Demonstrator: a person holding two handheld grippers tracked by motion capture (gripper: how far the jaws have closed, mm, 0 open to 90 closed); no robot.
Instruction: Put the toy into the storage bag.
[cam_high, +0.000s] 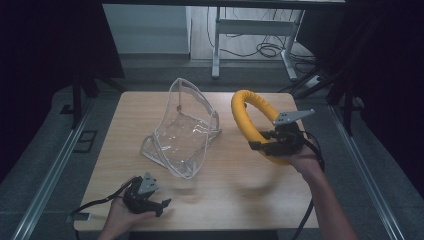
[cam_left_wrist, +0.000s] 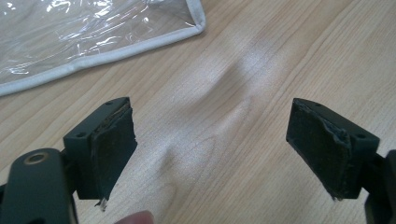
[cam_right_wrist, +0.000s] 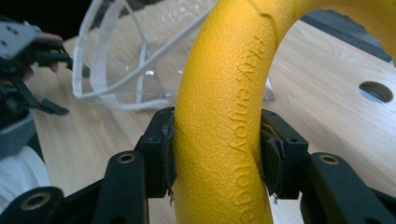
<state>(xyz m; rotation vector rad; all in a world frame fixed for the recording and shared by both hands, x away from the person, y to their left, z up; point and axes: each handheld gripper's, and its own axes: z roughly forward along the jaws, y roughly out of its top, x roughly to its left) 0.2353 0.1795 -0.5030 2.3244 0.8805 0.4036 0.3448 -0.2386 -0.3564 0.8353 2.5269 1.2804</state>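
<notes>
My right gripper (cam_high: 260, 145) pinches the yellow ring (cam_high: 250, 117) above the bench's right edge, ready for the clear bag (cam_high: 182, 130) at the middle. The left gripper (cam_high: 162, 205) waits spread near the front-left corner.

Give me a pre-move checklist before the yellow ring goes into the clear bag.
1. Right gripper shut on the yellow ring: ok.
2. Ring lifted off the table: ok.
3. Clear bag mouth open and facing up: cannot tell.
4. Left gripper jaws open, nothing between them: ok.
5. Left gripper holding the bag steady: not ok, it sits apart from the bag.
</notes>
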